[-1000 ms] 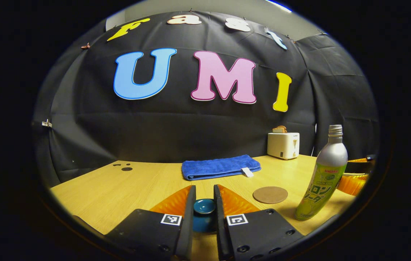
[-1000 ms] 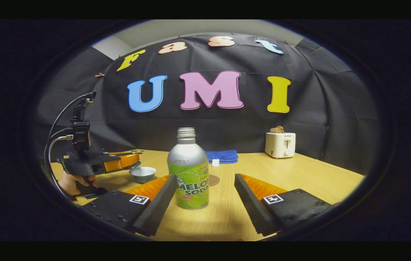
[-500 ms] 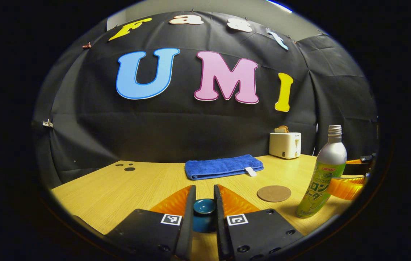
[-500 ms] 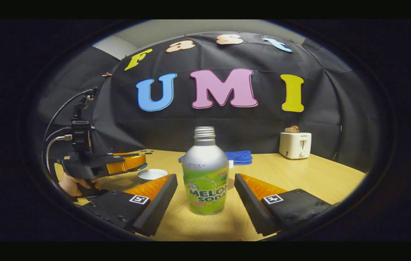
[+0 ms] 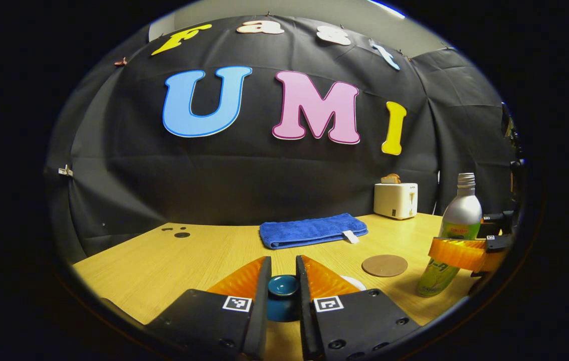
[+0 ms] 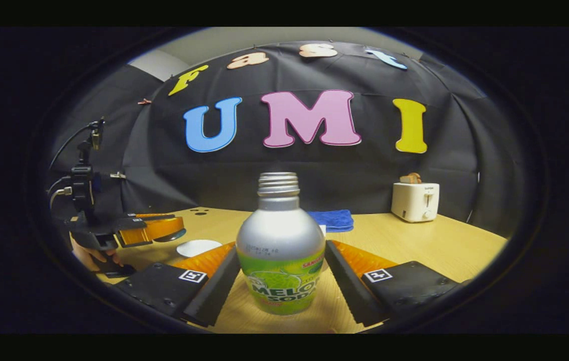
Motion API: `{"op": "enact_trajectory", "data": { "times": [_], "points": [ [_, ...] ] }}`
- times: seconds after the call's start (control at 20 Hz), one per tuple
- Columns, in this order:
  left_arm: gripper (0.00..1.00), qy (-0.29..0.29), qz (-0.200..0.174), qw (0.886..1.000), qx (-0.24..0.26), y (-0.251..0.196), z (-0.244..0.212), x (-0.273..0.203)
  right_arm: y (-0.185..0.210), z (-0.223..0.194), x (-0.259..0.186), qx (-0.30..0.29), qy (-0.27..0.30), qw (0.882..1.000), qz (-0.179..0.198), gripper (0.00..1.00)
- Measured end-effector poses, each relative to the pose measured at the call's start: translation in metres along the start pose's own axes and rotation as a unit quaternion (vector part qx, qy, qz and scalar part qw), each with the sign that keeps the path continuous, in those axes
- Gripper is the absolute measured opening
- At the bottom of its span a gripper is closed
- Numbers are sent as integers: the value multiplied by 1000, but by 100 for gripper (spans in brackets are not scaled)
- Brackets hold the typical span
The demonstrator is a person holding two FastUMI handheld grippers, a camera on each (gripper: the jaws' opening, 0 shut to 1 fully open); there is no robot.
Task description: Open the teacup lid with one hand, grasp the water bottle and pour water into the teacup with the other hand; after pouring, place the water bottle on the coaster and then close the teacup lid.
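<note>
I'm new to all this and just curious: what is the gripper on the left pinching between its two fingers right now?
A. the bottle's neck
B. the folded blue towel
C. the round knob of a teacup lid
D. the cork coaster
C: in the left gripper view the left gripper has both fingers pressed on the teacup lid, its dark blue knob between them.

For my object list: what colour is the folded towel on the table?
Blue. The folded towel shows best in the left gripper view, lying near the booth's wall.

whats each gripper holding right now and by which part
The left gripper pinches the teacup lid by its knob. The right gripper straddles the water bottle, not visibly clamped yet.
</note>
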State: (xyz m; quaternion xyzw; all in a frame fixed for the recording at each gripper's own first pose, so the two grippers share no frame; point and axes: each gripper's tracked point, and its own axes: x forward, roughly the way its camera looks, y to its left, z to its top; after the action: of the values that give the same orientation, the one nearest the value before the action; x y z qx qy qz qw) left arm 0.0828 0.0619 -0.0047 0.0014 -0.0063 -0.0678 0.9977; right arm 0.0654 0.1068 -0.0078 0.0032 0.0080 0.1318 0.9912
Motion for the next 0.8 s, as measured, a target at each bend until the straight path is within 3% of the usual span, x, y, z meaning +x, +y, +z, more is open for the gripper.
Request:
{"op": "enact_trajectory", "data": {
  "times": [0.1,0.25,0.6,0.8],
  "points": [
    [28,1,16,1000,0,22,0,-3,-3,1,1,0,0,1000,-4,95],
    [31,2,39,999,0,54,-2,-9,-1,0,4,0,-1,1000,-3,84],
    [28,3,53,999,-1,77,-2,-14,1,-2,9,-2,3,1000,2,80],
    [31,3,53,999,0,86,-2,-15,-10,3,16,-72,18,997,-9,74]
  ]
}}
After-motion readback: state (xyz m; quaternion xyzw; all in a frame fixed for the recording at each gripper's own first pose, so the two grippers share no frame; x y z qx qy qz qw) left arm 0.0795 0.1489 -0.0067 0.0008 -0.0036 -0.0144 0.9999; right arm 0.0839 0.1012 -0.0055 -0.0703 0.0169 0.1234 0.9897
